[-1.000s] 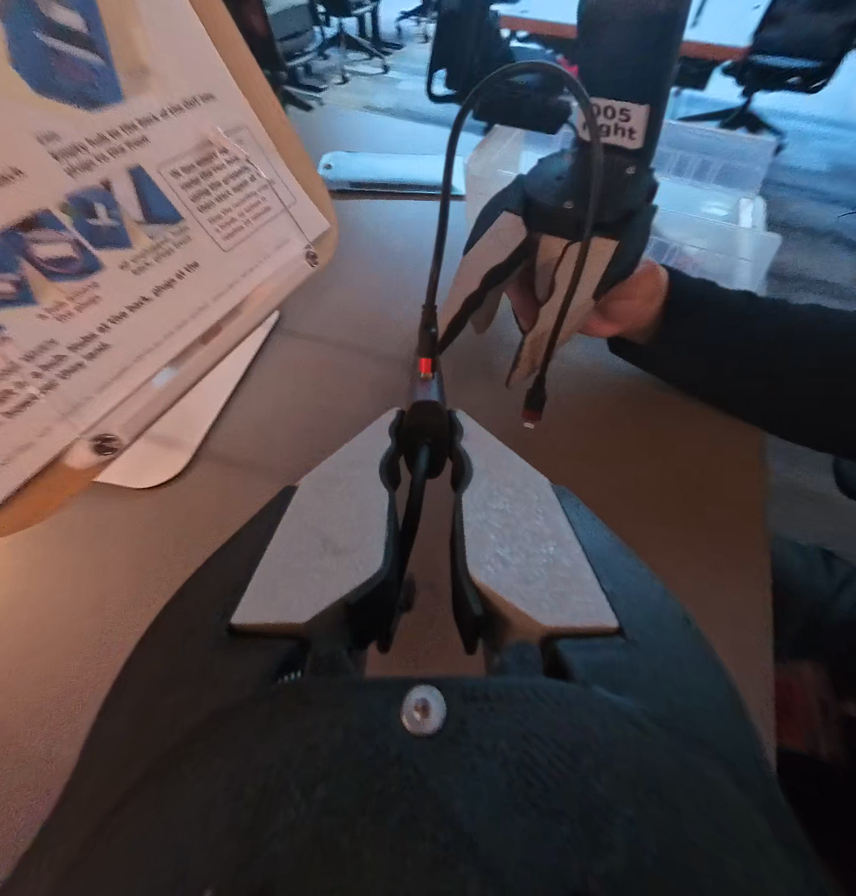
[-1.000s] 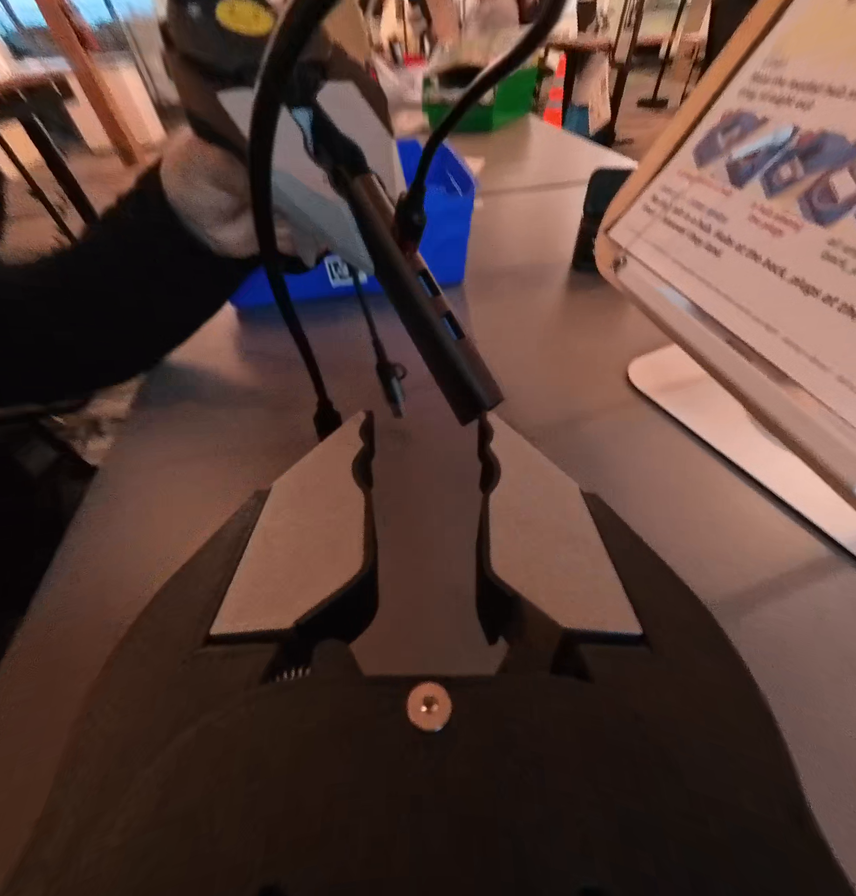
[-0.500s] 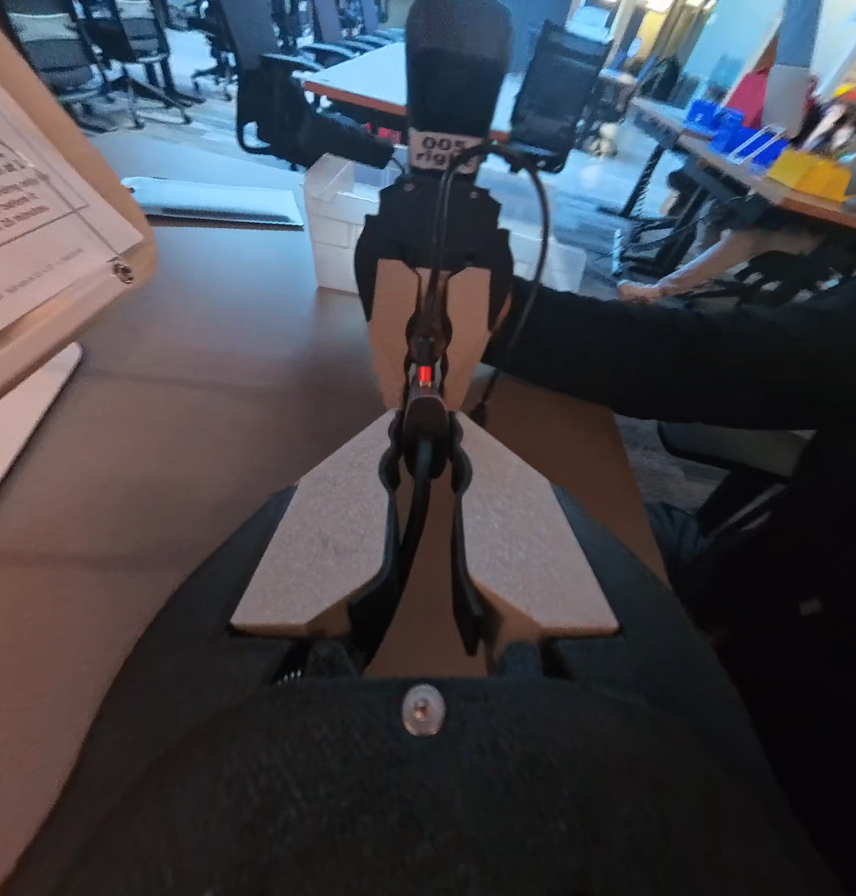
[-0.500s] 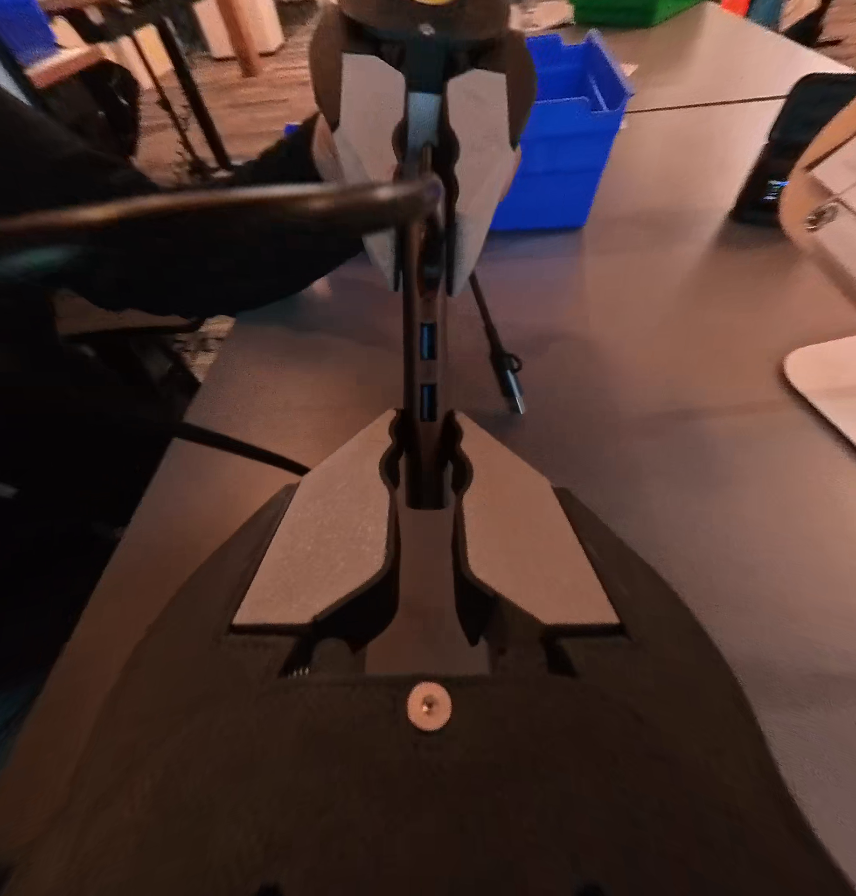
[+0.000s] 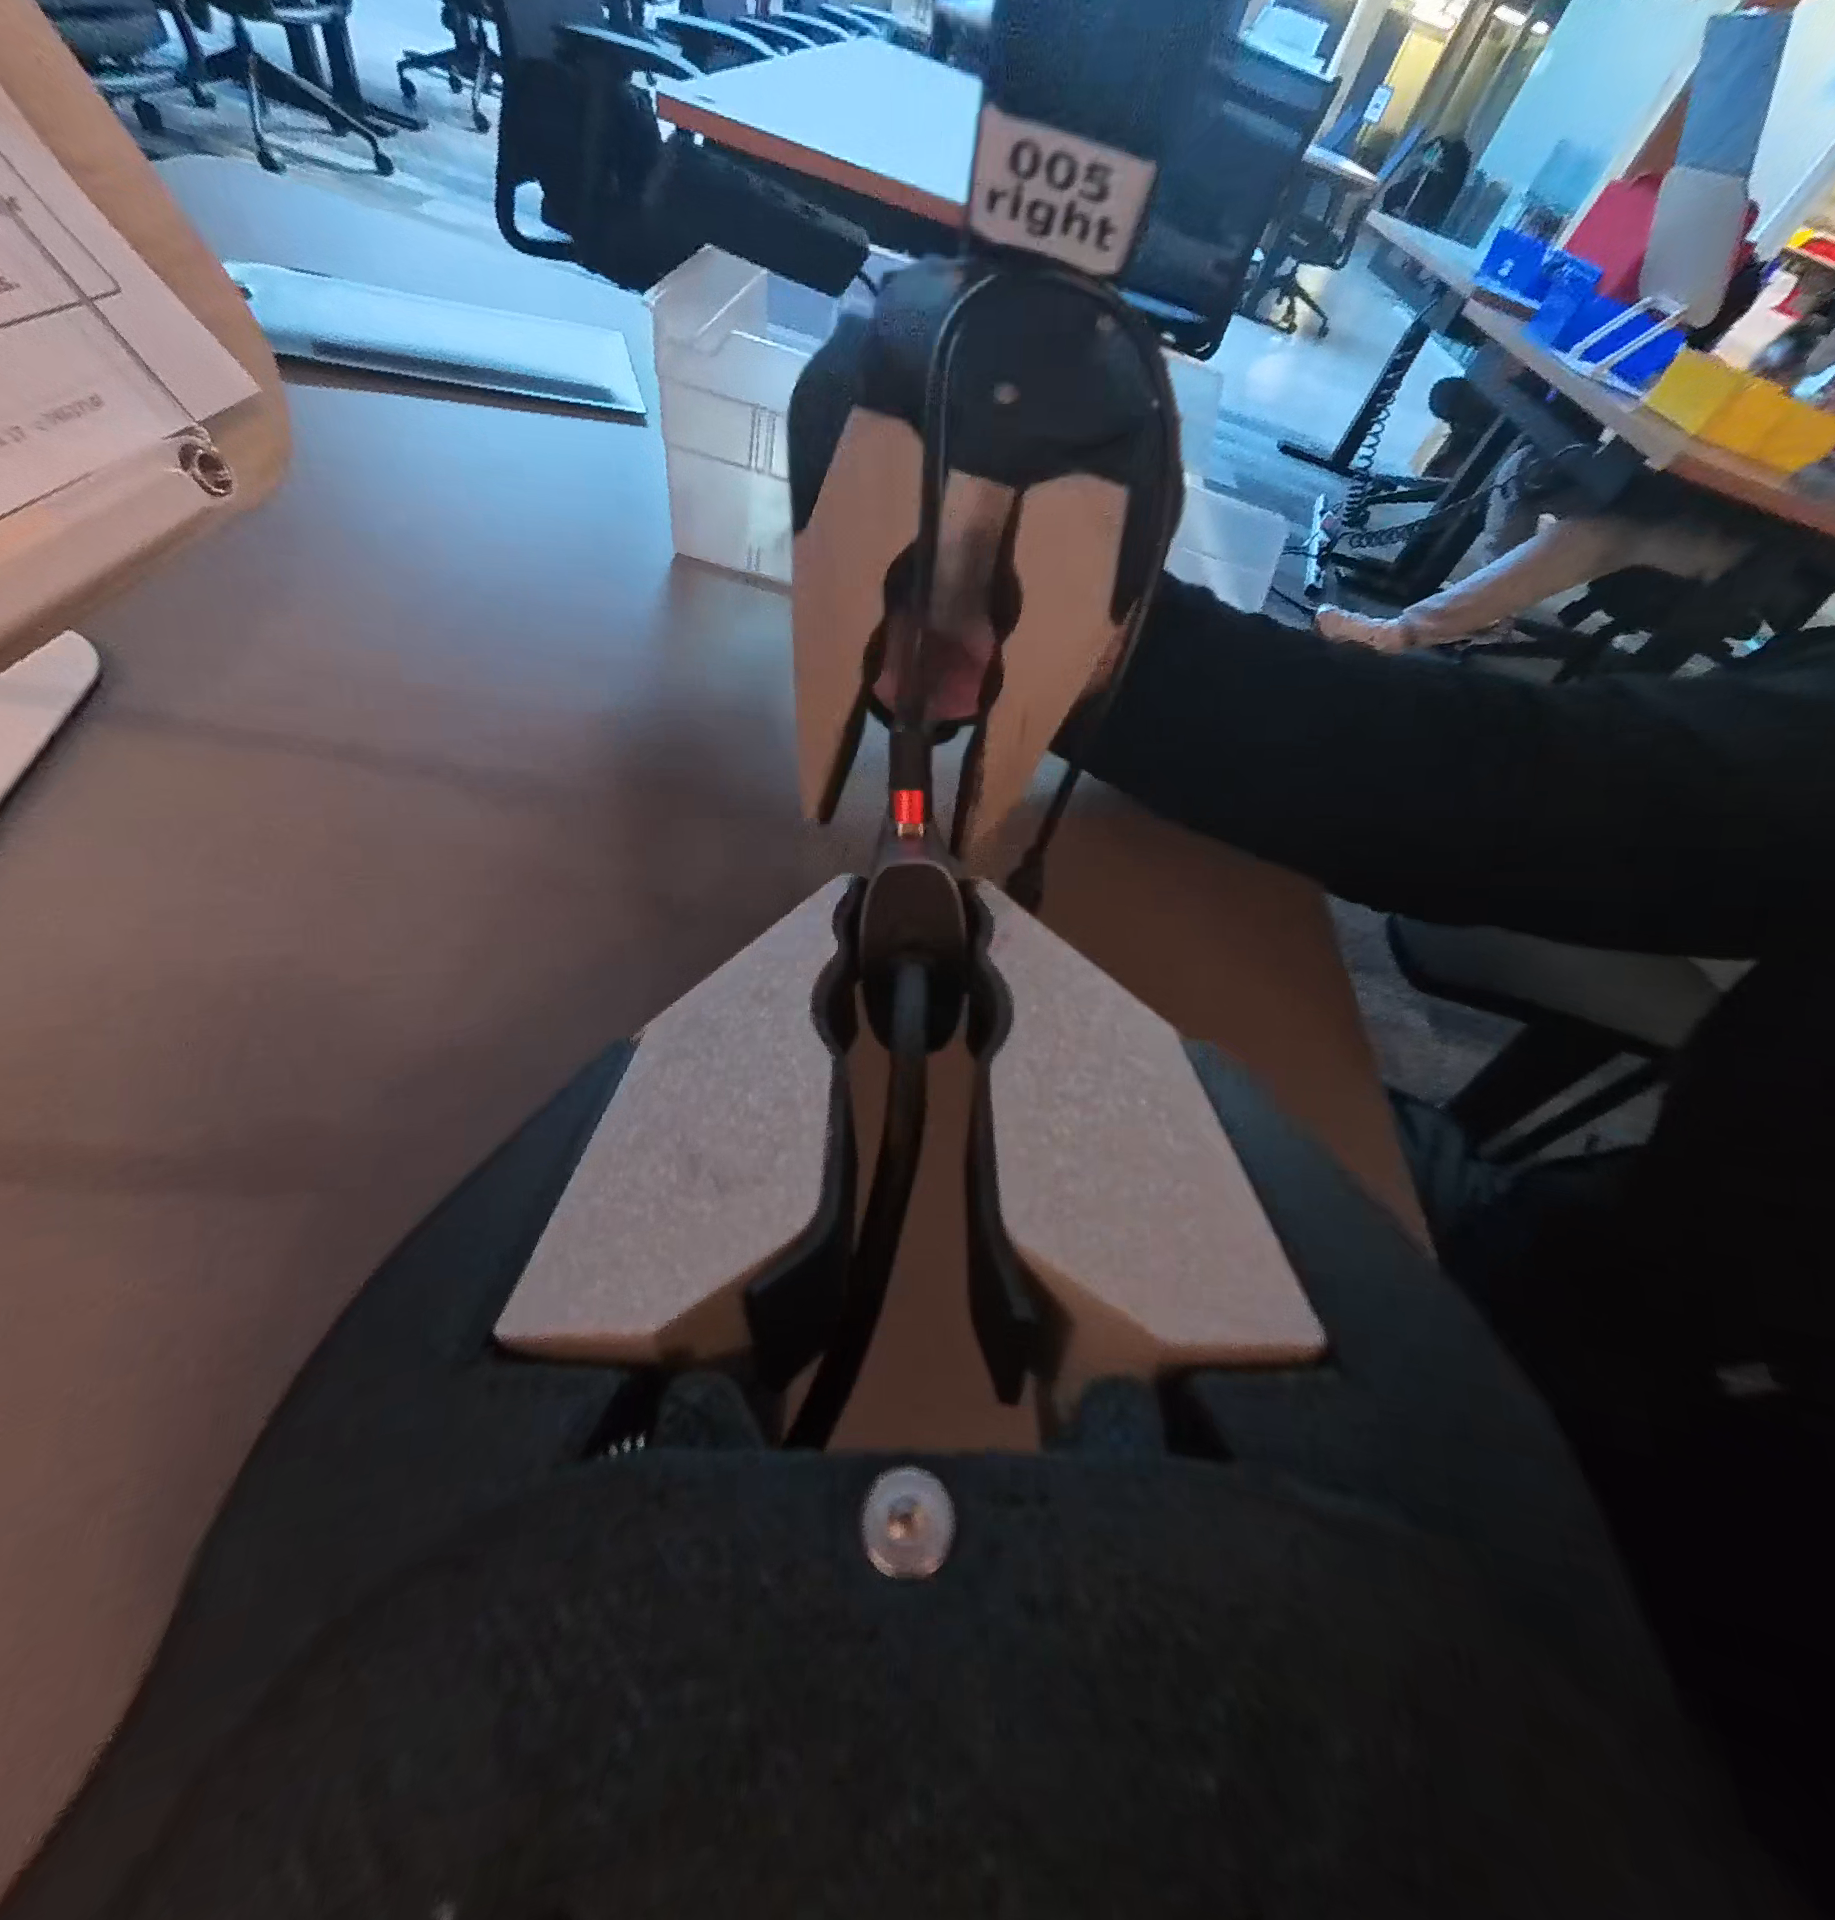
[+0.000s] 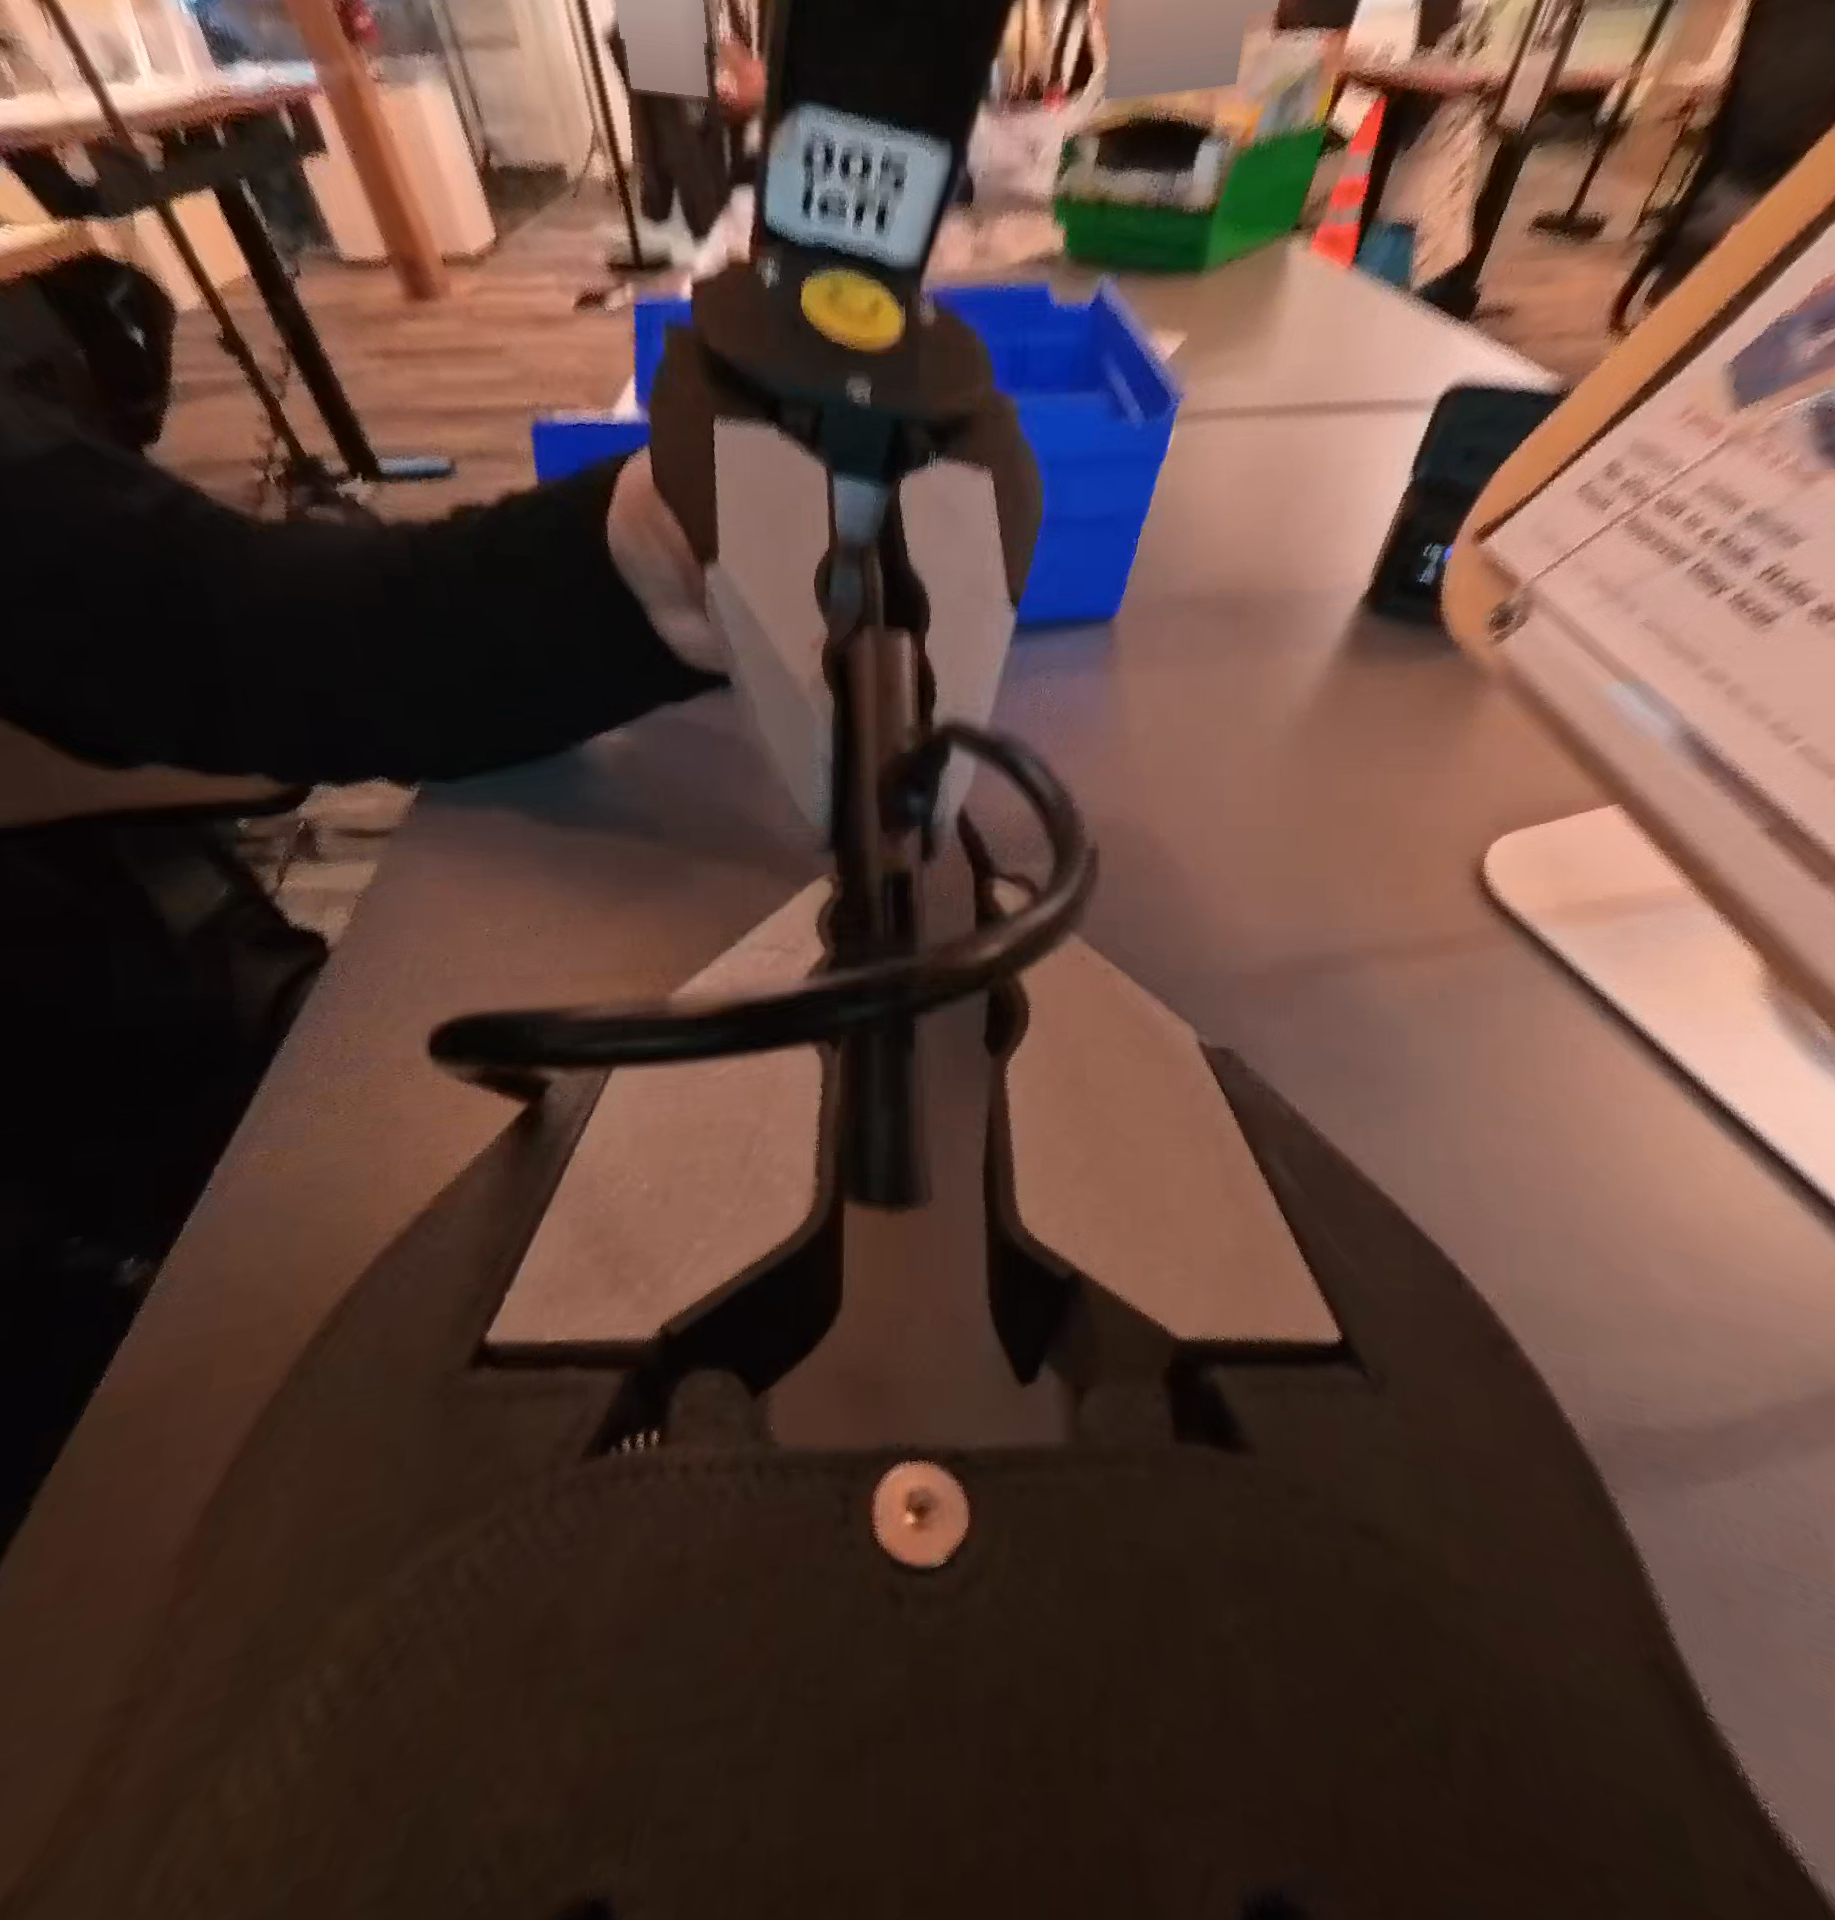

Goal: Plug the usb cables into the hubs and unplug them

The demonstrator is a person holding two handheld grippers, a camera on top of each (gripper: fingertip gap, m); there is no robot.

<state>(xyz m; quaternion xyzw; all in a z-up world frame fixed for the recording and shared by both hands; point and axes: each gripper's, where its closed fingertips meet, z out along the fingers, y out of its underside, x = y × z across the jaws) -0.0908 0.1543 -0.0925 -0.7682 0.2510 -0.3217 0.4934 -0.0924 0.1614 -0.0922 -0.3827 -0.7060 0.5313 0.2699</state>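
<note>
My left gripper (image 5: 913, 904) is shut on a dark USB hub (image 5: 911, 935), whose own lead runs back between its fingers. A black cable (image 5: 934, 468) with a red-marked plug (image 5: 908, 805) sits in the hub and loops over my right gripper (image 5: 902, 826), which faces the left one closely. In the right wrist view the hub (image 6: 877, 1091) reaches from the left gripper (image 6: 877, 810) deep between the fingers of my right gripper (image 6: 918, 935). The jaws stand narrow around it. The cable loop (image 6: 996, 966) crosses and hides the fingertips. The plug (image 6: 921, 784) sits just beyond them.
Both grippers hover over a brown table (image 5: 373, 779). An instruction board (image 6: 1671, 623) on a white stand base (image 6: 1671, 987) is beside them. A blue bin (image 6: 1079, 436), a black device (image 6: 1443, 499) and clear plastic boxes (image 5: 726, 416) stand farther off. Dark sleeves (image 5: 1412, 779) reach in. My two grippers' fingertips are within a few centimetres of each other.
My right gripper narrowed from wide open and moved onto the hub, which now reaches deeper between its fingers. The cable loop has swung across the fingertips. The left gripper kept its hold.
</note>
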